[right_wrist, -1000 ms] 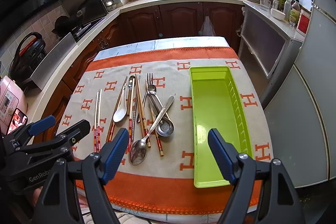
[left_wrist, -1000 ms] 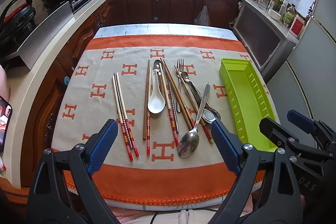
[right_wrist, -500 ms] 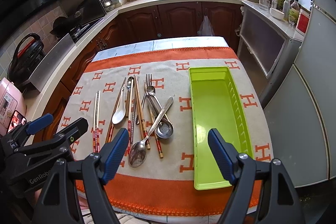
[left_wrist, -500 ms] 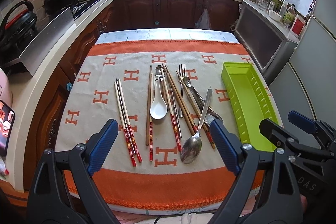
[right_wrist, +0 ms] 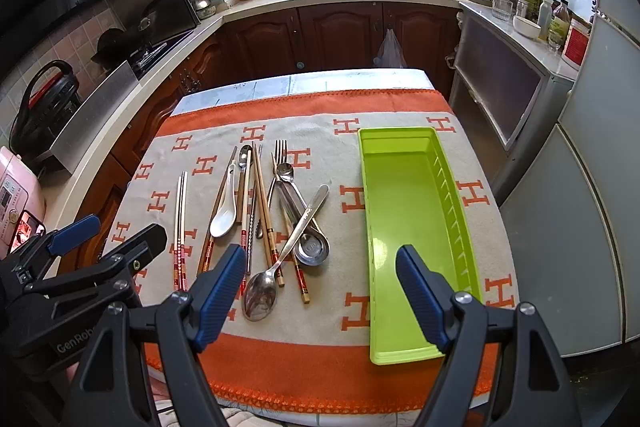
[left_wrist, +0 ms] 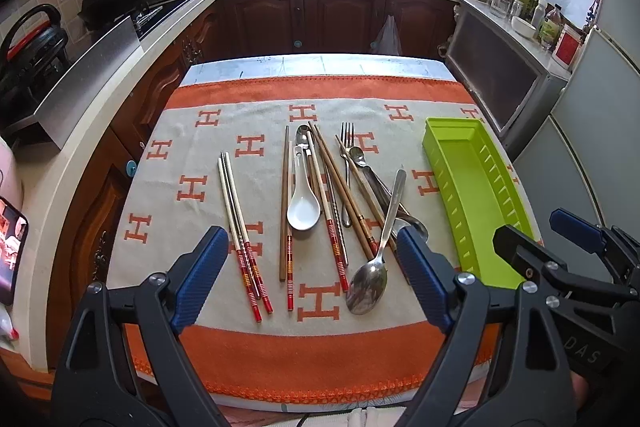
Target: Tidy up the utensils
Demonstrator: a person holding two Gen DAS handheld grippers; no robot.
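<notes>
A pile of utensils lies on the orange and beige cloth (left_wrist: 248, 311): a white ceramic spoon (left_wrist: 303, 205), a large steel spoon (left_wrist: 370, 285) (right_wrist: 262, 291), a fork (left_wrist: 346, 141), a steel ladle (right_wrist: 310, 247) and several chopsticks, with one red-tipped pair (left_wrist: 242, 227) apart at the left. An empty lime-green tray (left_wrist: 476, 195) (right_wrist: 408, 227) sits to the right. My left gripper (left_wrist: 310, 267) hangs open above the cloth's near edge, holding nothing. My right gripper (right_wrist: 320, 287) is open too, between the pile and the tray.
The cloth covers a small table in a kitchen. Dark wood cabinets (left_wrist: 320, 19) and a counter wrap around the far side and left. A grey appliance (right_wrist: 504, 95) stands right of the table. Each view shows the other gripper at its side.
Both grippers have drifted slightly, so the table sits a little lower and nearer in both views. The utensils and tray have not moved.
</notes>
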